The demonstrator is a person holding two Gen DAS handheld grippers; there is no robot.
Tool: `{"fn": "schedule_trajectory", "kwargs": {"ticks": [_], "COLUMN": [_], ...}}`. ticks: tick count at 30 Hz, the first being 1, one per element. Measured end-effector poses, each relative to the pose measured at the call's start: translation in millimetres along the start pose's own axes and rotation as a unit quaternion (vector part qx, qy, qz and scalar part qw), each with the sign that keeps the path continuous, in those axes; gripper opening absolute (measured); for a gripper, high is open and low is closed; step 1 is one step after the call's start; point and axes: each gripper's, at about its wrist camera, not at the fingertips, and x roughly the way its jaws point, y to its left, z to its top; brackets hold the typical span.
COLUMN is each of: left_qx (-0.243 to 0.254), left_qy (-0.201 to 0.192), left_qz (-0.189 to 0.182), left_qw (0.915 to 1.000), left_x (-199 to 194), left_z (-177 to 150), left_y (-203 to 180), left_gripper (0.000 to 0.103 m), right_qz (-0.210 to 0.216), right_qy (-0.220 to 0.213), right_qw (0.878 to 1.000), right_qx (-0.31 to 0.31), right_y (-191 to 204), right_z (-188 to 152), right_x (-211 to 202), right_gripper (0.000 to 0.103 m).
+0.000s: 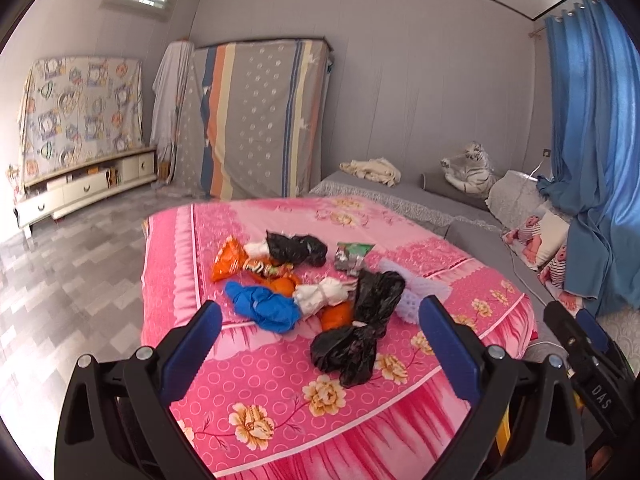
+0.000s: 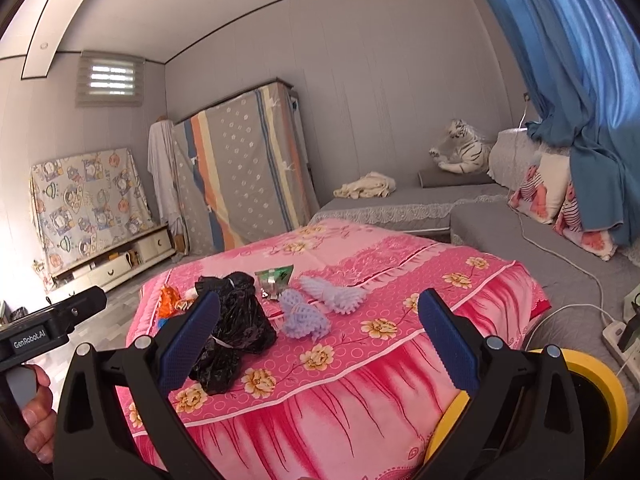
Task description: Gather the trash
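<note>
Trash lies on a pink flowered blanket [image 1: 280,380]: a near black bag [image 1: 360,332], a far black bag [image 1: 296,248], a blue bag [image 1: 264,308], an orange wrapper [image 1: 230,258], a white tied bag [image 1: 324,294], a green-silver packet [image 1: 352,256] and lilac foam netting [image 1: 404,292]. My left gripper [image 1: 320,332] is open and empty, just in front of the pile. My right gripper [image 2: 320,328] is open and empty, above the blanket's front edge; the black bag [image 2: 236,320] and lilac netting [image 2: 304,316] lie ahead of it.
A yellow bin rim [image 2: 592,392] sits at lower right beside the blanket. Grey mattresses [image 2: 492,220] with a toy tiger [image 2: 464,152], pillows and a blue curtain [image 2: 580,80] stand behind. A white cable and power strip [image 2: 616,336] lie right. Tiled floor [image 1: 60,280] is on the left.
</note>
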Motion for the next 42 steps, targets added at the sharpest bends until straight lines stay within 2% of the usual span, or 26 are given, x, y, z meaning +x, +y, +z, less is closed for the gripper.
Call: {"fn": "schedule_trajectory", "kwargs": {"ticks": [2, 5, 8, 12, 18, 22, 28, 33, 37, 42], "left_qx": [-0.004, -0.007, -0.011, -0.009, -0.04, -0.014, 0.015, 0.022, -0.004, 0.024], "left_qy": [0.016, 0.049, 0.073, 0.08, 0.128, 0.144, 0.143, 0.157, 0.174, 0.172], "left_qz": [-0.003, -0.031, -0.047, -0.031, -0.019, -0.012, -0.026, -0.031, -0.044, -0.047], "left_qw": [0.9999, 0.9983, 0.9962, 0.9962, 0.9908, 0.9894, 0.9893, 0.9869, 0.9838, 0.9837], "left_x": [10, 27, 43, 60, 100, 122, 144, 167, 183, 192], "left_z": [-1, -3, -6, -8, -8, -7, 0, 4, 4, 0], "left_y": [7, 18, 33, 49, 83, 88, 91, 95, 103, 101], "left_gripper": [0.095, 0.095, 0.095, 0.095, 0.095, 0.095, 0.095, 0.095, 0.095, 0.095], "right_qz": [0.004, 0.021, 0.068, 0.103, 0.14, 0.165, 0.173, 0.168, 0.178, 0.189], "right_qy": [0.009, 0.024, 0.075, 0.114, 0.165, 0.196, 0.234, 0.237, 0.253, 0.26], "right_qw": [1.0, 0.999, 0.995, 0.988, 0.976, 0.966, 0.955, 0.956, 0.95, 0.946], "right_qx": [-0.007, -0.016, -0.006, 0.0, 0.007, 0.018, 0.048, 0.044, 0.051, 0.038], "right_y": [1, 2, 1, 4, 17, 29, 37, 45, 49, 59], "right_z": [2, 5, 4, -1, -8, -11, -12, -11, -16, -19], "right_x": [8, 21, 46, 70, 105, 129, 161, 178, 189, 193], "right_gripper": [0.095, 0.095, 0.095, 0.095, 0.095, 0.095, 0.095, 0.095, 0.095, 0.095]}}
